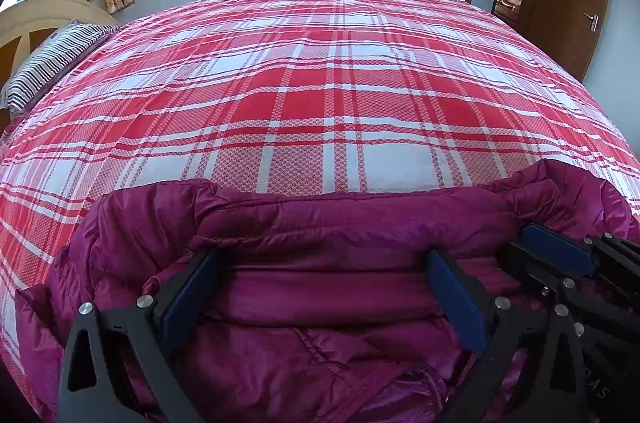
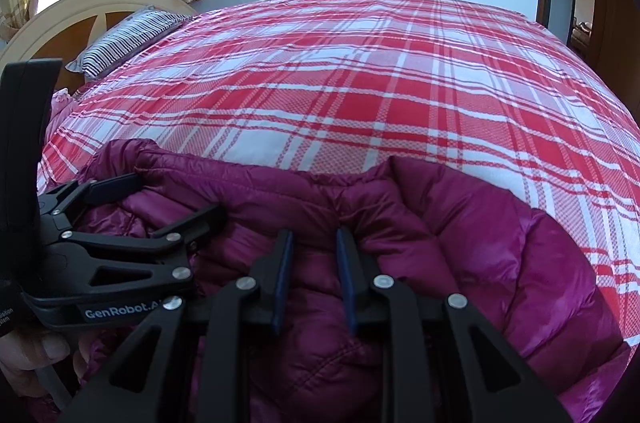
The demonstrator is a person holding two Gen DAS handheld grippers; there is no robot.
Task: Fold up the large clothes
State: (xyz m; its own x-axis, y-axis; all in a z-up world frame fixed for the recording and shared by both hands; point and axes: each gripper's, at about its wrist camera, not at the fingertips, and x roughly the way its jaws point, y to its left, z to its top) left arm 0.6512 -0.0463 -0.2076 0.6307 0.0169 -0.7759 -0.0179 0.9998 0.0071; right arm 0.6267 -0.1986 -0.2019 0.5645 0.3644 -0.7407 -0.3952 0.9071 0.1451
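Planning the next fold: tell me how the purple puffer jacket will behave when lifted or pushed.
The puffer jacket will probably flop and sag rather than hold shape: it already lies in soft folds on the plaid bedsheet. Its quilted, puffy panels suggest it is light for its bulk and springs back when pressed. The shiny shell may slip between the right tool's pads.

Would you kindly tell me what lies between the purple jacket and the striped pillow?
Only bare checked bedsheet lies between the purple jacket and the striped pillow; both wrist views show it.

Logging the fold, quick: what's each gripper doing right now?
Left gripper: open wide over the purple jacket.
Right gripper: nearly closed, pinching a jacket fold.
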